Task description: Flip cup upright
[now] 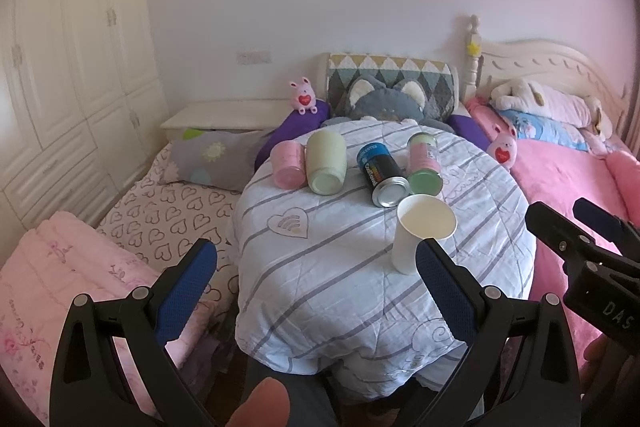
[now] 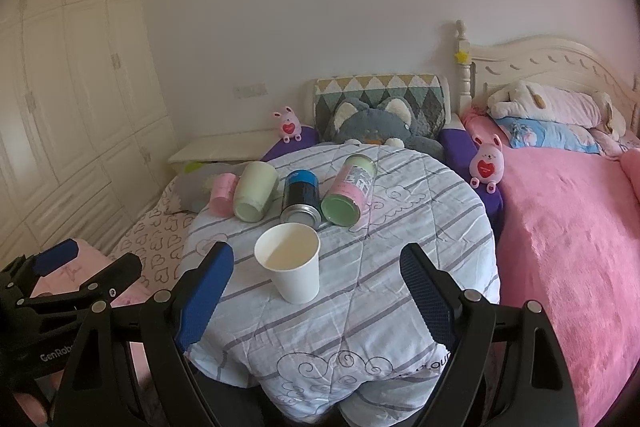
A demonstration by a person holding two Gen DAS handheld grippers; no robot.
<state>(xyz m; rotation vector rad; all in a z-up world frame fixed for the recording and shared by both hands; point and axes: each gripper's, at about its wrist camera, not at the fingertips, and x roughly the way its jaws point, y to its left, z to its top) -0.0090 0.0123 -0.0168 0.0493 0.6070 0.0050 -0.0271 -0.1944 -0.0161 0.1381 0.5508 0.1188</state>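
Both grippers spread wide, nothing between the pads: left gripper (image 1: 316, 275) and right gripper (image 2: 316, 277) hang just off the near edge of the table (image 2: 420, 247), which is draped in a striped quilt. Cup (image 2: 289, 261) stands upright, mouth up, on the near half of the tabletop; nothing visible inside it. In the right wrist view it sits between the fingers but ahead of the tips, no contact. In the left wrist view the cup (image 1: 422, 233) is at about 1 o'clock, partly hidden behind the right-hand pad (image 1: 444, 291); contact there can't be judged. Beyond the cup, at 12 o'clock, four containers lie on their sides in a row: pink cup (image 2: 222, 193), green cup (image 2: 256, 191), dark can (image 2: 301, 197), pink-green can (image 2: 350, 191). Dark can's near end is just beside the cup's rim.
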